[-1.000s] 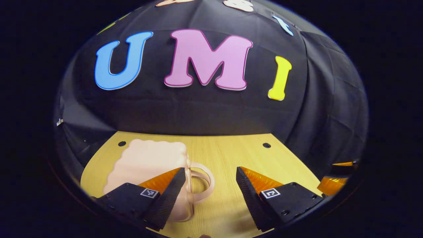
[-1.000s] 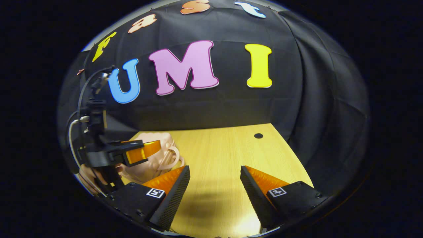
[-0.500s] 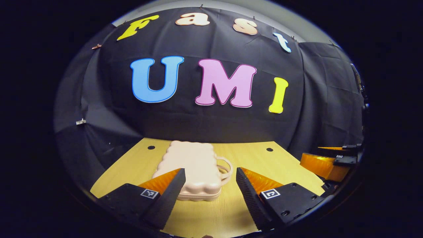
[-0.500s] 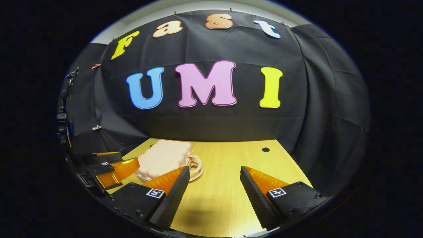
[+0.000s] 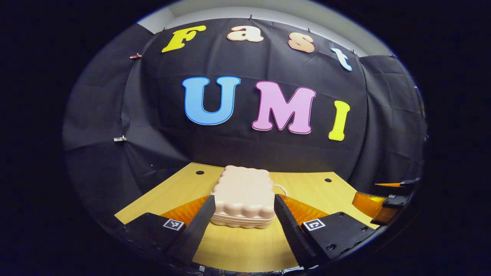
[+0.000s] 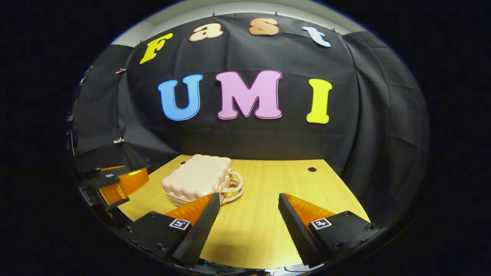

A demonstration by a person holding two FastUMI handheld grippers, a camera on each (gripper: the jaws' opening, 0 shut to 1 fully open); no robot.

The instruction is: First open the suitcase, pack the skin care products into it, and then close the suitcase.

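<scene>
A pale pink scalloped suitcase [image 5: 241, 184] lies flat and closed on the wooden table [image 5: 245, 245], its handle [image 5: 282, 188] pointing right. My left gripper [image 5: 243, 197] is open, and the suitcase sits just beyond its fingertips, centred between them and apart from both. In the right gripper view the suitcase [image 6: 197, 178] lies left of centre with its double handle [image 6: 234, 188] toward the middle. My right gripper [image 6: 249, 195] is open over bare table, its left finger [image 6: 199, 226] near the suitcase's front corner. The left gripper [image 6: 119, 182] shows at that view's left edge.
The black cloth wall stands right behind the table. Small dark holes [image 5: 200, 172] [image 6: 312, 169] mark the table's far corners. The right gripper [image 5: 379, 199] hovers at the table's right edge in the left gripper view. Bare wood [image 6: 268, 184] stretches right of the suitcase.
Both grippers have drawn back and lifted away from the suitcase. The left one has swung so the suitcase now sits centred between its fingers. The suitcase has stayed closed.
</scene>
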